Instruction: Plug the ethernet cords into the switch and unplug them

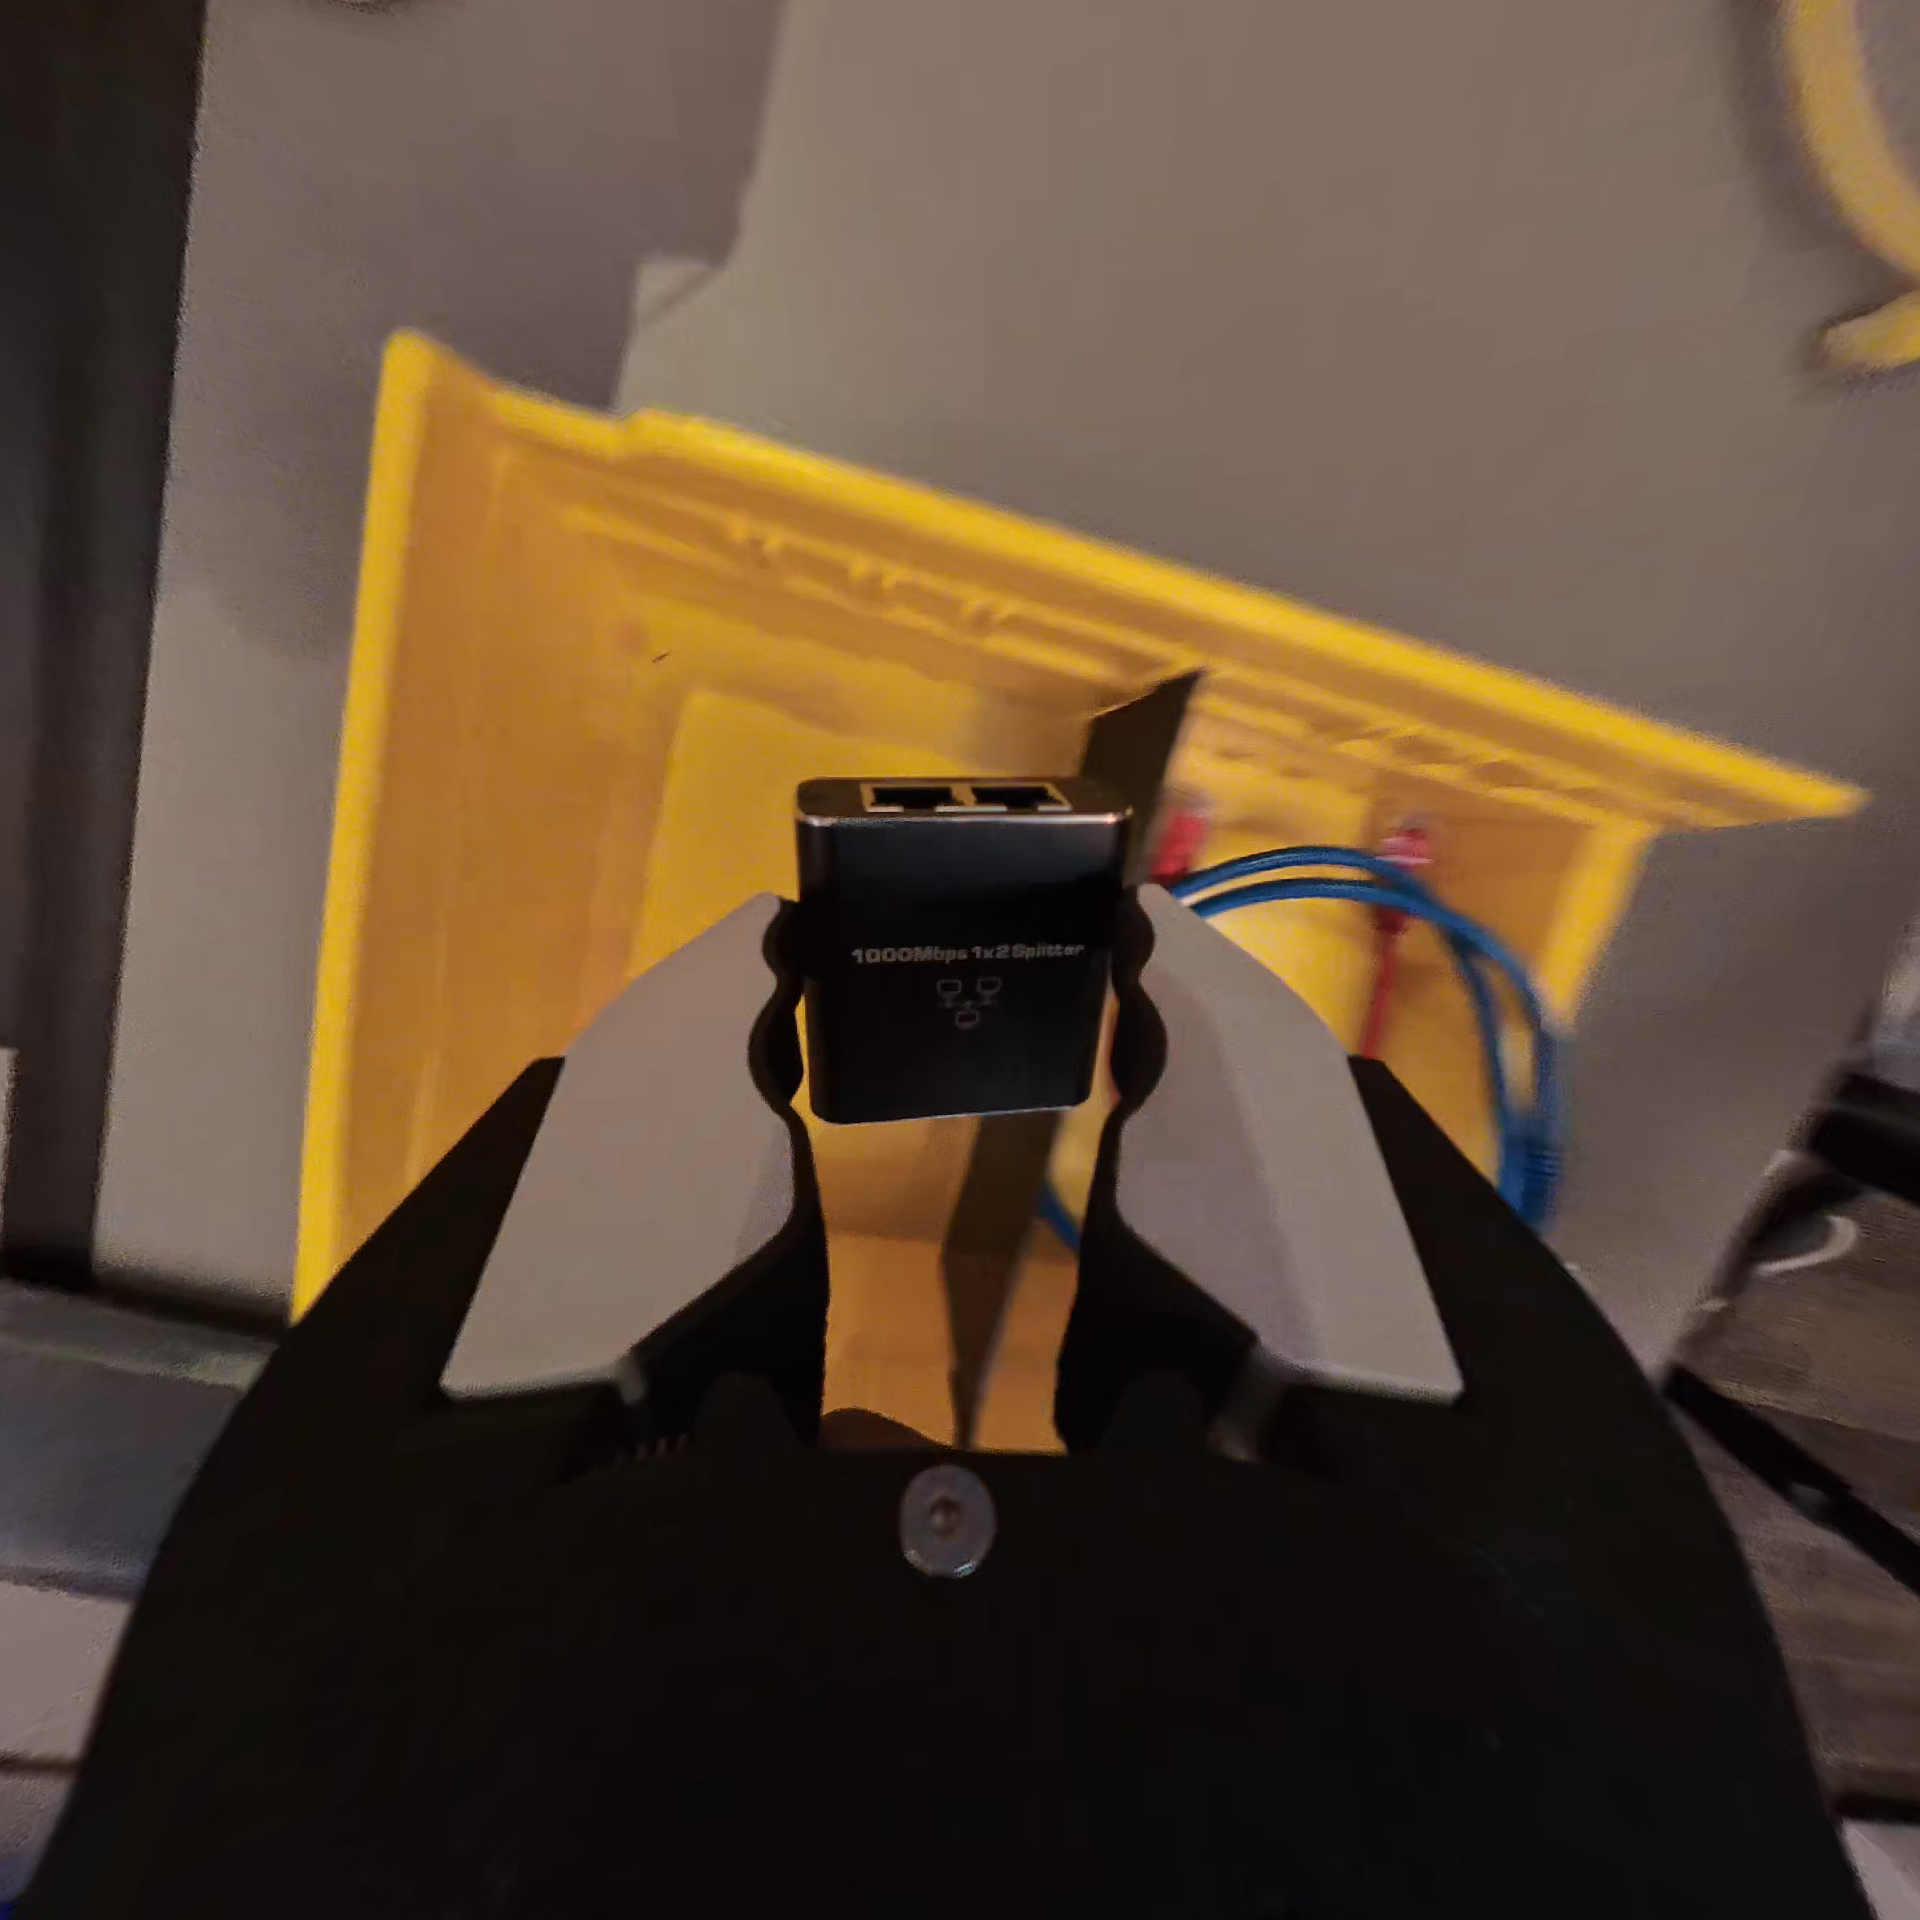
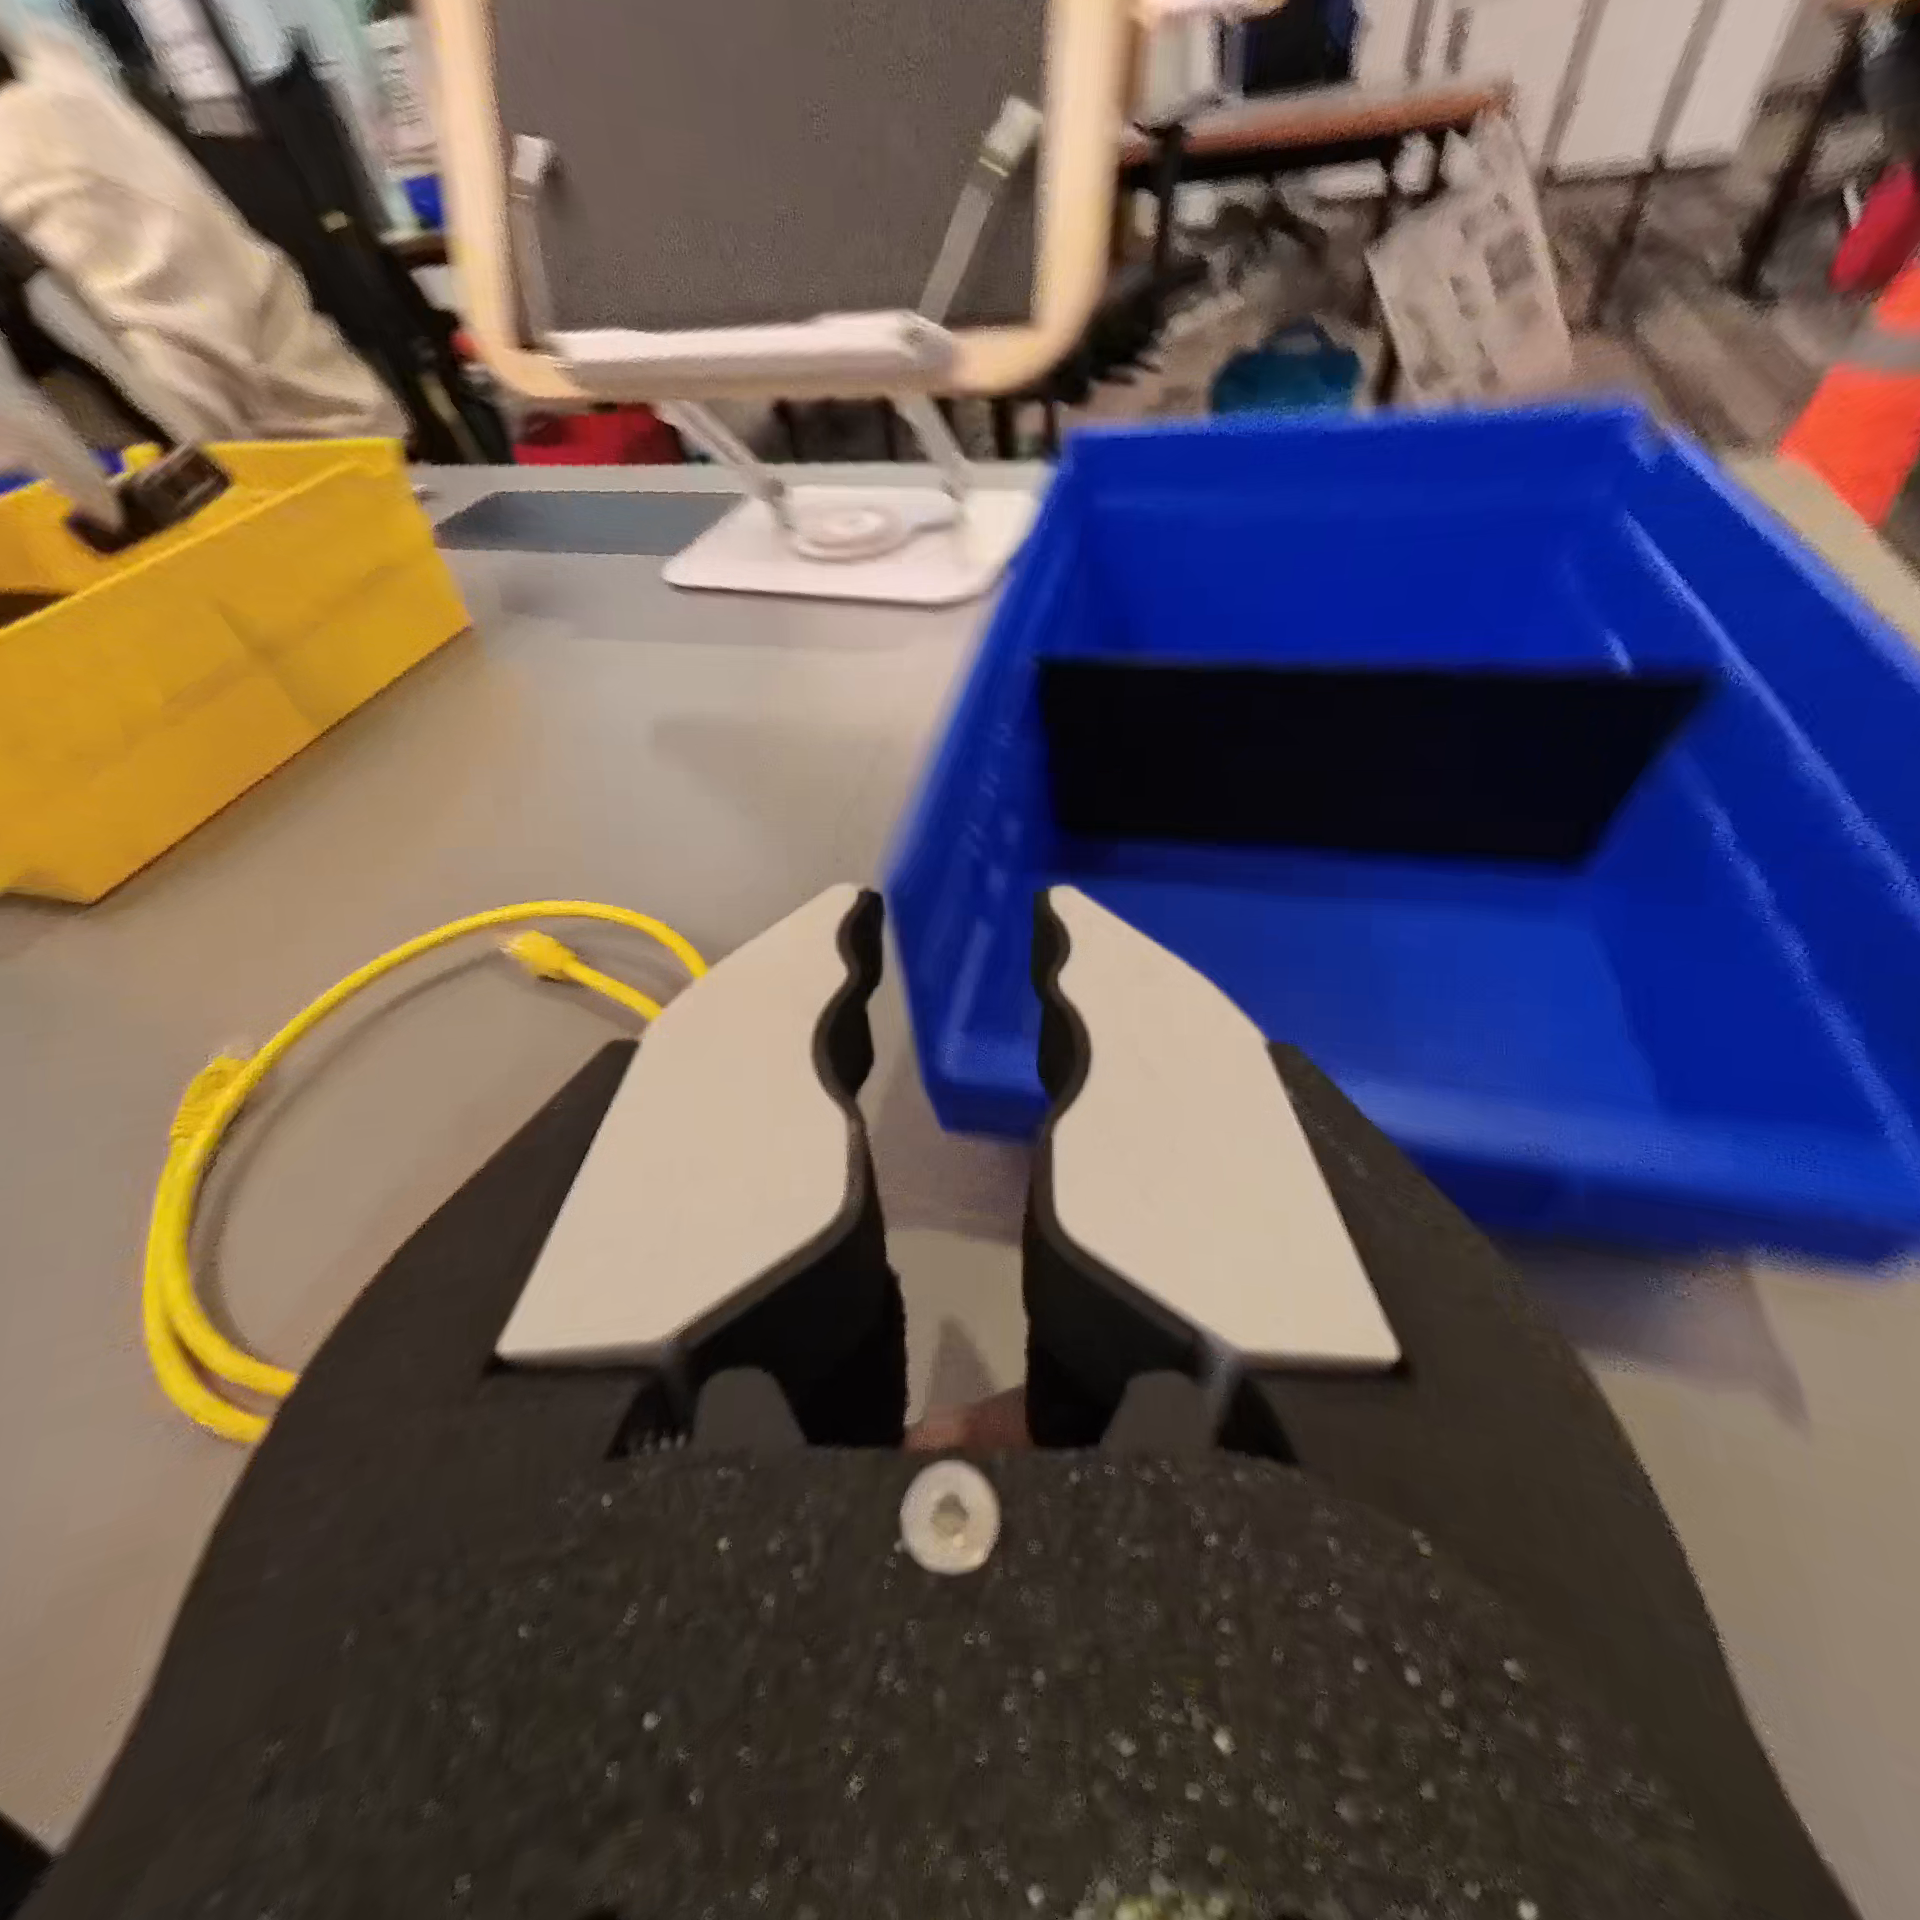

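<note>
Presently, my left gripper (image 1: 958,977) is clamped on the black switch (image 1: 956,961), one finger pressed to each side of it. The switch sits level between the fingertips, its two empty ports facing away from me. Beyond it stands a yellow bin (image 1: 727,665) with a black divider (image 1: 1132,769) inside. Right of the divider, a blue cord (image 1: 1455,935) and a red cord (image 1: 1387,977) lie coiled in the bin's right-hand compartment; the view is blurred, and I cannot tell how their ends sit. A yellow cord (image 1: 1839,187) shows at the far right edge, on the grey table (image 1: 1351,364).

In the right wrist view, the yellow bin (image 2: 208,665) is at the far left, with the left gripper (image 2: 145,499) and switch over it. Nearer, the yellow cord (image 2: 208,1143) lies looped on the table (image 2: 644,769), both plugs free, just left of my right gripper (image 2: 956,956). That gripper is released: a clear gap between the fingers, nothing in it. A blue bin (image 2: 1455,935) sits to the right, crossed by a black divider (image 2: 1340,758). A white stand (image 2: 831,540) rests at the far edge.
</note>
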A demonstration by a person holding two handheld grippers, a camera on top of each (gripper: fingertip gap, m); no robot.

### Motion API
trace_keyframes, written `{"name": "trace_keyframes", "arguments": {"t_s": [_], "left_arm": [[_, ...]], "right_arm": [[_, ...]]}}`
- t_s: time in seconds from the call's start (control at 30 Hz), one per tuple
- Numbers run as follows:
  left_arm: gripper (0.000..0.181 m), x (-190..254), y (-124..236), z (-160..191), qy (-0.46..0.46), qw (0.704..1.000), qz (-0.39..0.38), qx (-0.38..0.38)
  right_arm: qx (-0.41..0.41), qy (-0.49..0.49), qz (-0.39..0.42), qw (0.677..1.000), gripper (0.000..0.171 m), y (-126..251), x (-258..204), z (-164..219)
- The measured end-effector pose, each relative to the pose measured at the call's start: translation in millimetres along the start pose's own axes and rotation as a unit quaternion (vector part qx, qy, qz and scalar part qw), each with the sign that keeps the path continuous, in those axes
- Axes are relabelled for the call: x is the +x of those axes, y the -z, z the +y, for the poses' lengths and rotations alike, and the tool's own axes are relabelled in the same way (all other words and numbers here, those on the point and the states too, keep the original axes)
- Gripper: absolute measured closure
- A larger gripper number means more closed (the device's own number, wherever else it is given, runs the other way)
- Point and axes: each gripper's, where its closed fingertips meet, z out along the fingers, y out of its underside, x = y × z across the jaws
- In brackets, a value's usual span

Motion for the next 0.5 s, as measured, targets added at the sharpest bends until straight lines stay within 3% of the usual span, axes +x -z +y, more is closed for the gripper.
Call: {"name": "trace_keyframes", "arguments": {"t_s": [0.13, 0.27, 0.4, 0.5], "left_arm": [[0.124, 62.5, 23.1, -35.1, -0.023, 0.997, 0.069, 0.008], [0.124, 147.2, 14.9, -77.0, -0.073, 0.984, 0.163, -0.013], [0.124, 226.2, -14.1, -114.1, -0.125, 0.961, 0.239, -0.06], [0.124, 260.3, -39.3, -135.9, -0.137, 0.952, 0.255, -0.098]], "right_arm": [[0.002, 0.162, -0.109, 0.981, 0.143, -30.4, -76.1, -29.3], [-0.008, 0.278, -0.222, 0.934, 0.131, -54.6, -157.5, -28.4], [0.013, 0.4, -0.235, 0.886, 0.121, -56.9, -211.3, -23.8], [0.036, 0.449, -0.222, 0.865, 0.121, -46.8, -231.5, -26.2]]}}
